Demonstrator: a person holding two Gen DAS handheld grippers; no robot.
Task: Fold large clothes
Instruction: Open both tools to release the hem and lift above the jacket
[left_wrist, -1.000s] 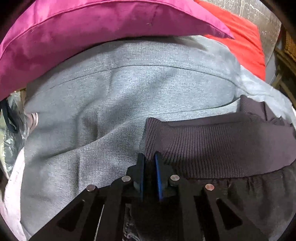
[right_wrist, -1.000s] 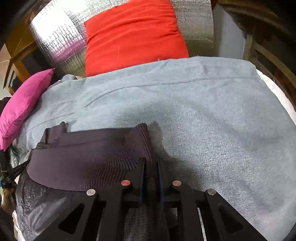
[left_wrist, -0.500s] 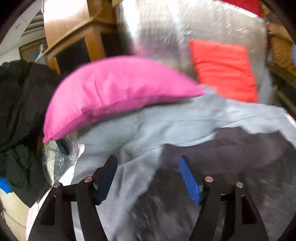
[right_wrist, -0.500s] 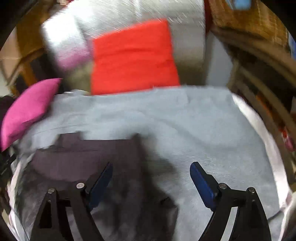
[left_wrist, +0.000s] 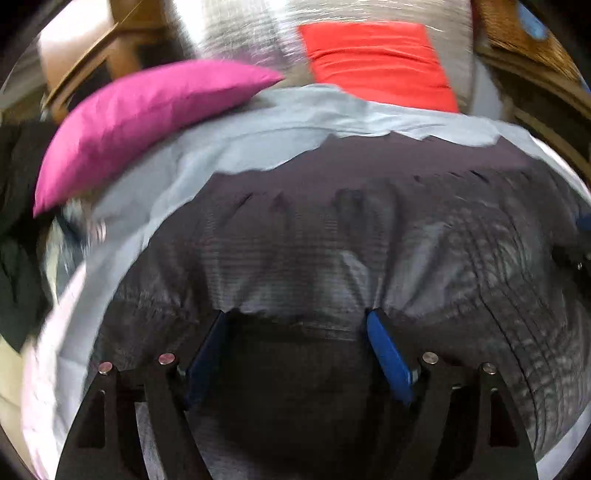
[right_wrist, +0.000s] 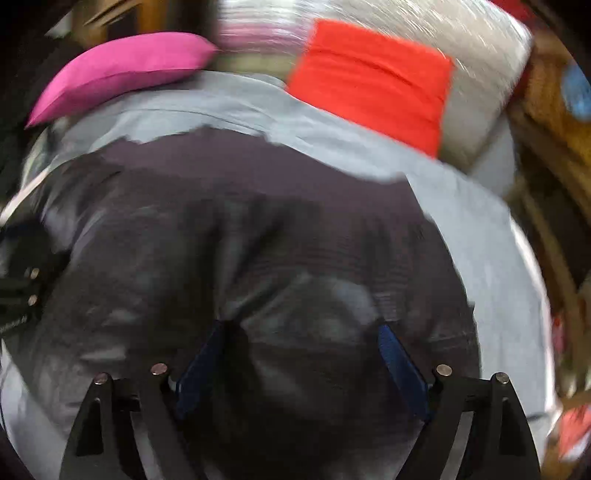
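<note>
Dark fabric: purplish-grey jacket (left_wrist: 351, 236) spread across light grey cloth (left_wrist: 229, 147), filling the middle of both wrist views (heavy motion blur in each).
Ribbed band: plain darker strip along the jacket's far edge, next to the grey cloth; shiny, wrinkled shell below it.
Light grey cloth: under the jacket, showing as a border on its far, left and right sides (right_wrist: 480, 229).
Left gripper (left_wrist: 297, 317): jaws spread wide, blue pads (left_wrist: 388, 354) well apart, nothing clamped; jacket fabric seen between and beyond the tips, contact not readable through the blur.
Right gripper (right_wrist: 299, 328): jaws likewise wide apart, blue pads (right_wrist: 402, 365) on either side of a dark fold of the jacket, nothing pinched.
Other tool: black linkage of the left gripper visible at the left edge of the right wrist view (right_wrist: 18, 291).
Pink cushion (left_wrist: 147, 122): far left, resting on the grey cloth's edge.
Red cushion (left_wrist: 380, 62): far side, leaning against a silver quilted backrest (left_wrist: 240, 33).
Surroundings: wooden furniture (left_wrist: 88, 48) behind the pink cushion; wicker-like brown frame (right_wrist: 550, 122) at right (detail smeared).
</note>
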